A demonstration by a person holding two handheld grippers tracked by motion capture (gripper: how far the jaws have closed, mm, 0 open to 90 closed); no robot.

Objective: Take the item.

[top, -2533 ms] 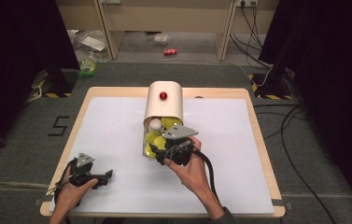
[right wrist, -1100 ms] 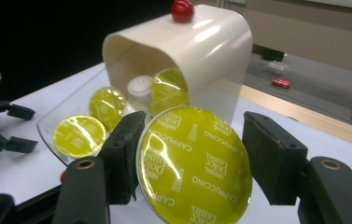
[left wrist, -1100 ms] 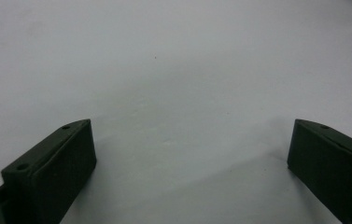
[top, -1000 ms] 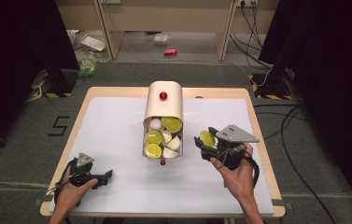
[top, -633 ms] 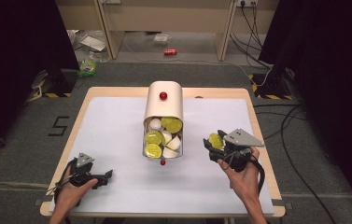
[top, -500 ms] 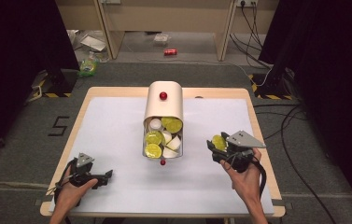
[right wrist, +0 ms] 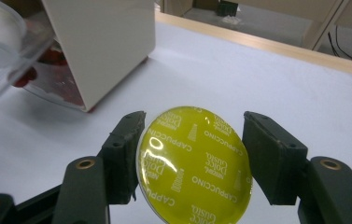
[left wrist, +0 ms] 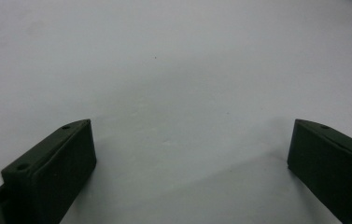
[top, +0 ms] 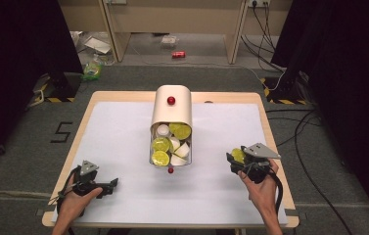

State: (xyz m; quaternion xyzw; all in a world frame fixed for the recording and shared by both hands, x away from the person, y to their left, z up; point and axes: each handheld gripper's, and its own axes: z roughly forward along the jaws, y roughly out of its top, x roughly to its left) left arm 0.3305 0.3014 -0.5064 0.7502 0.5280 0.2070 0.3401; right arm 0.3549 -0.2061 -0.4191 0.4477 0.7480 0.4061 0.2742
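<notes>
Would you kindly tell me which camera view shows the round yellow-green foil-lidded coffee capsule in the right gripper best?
The right gripper view: the round yellow-green foil-lidded coffee capsule sits close up between the right gripper's jaws, its lid print readable. The high view shows the capsule as a small yellow spot at the gripper's tip. The left gripper view shows white table surface.

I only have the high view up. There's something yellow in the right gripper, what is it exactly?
Observer: A round yellow capsule; its foil lid reads Dolce Gusto Cappuccino.
Operator: Is the right gripper really clamping it?
Observer: Yes, one jaw presses each side of its rim, lid facing the camera.
Operator: And the left gripper, anything in it?
Observer: No, its jaws stand wide apart over the bare white table cover.
</notes>
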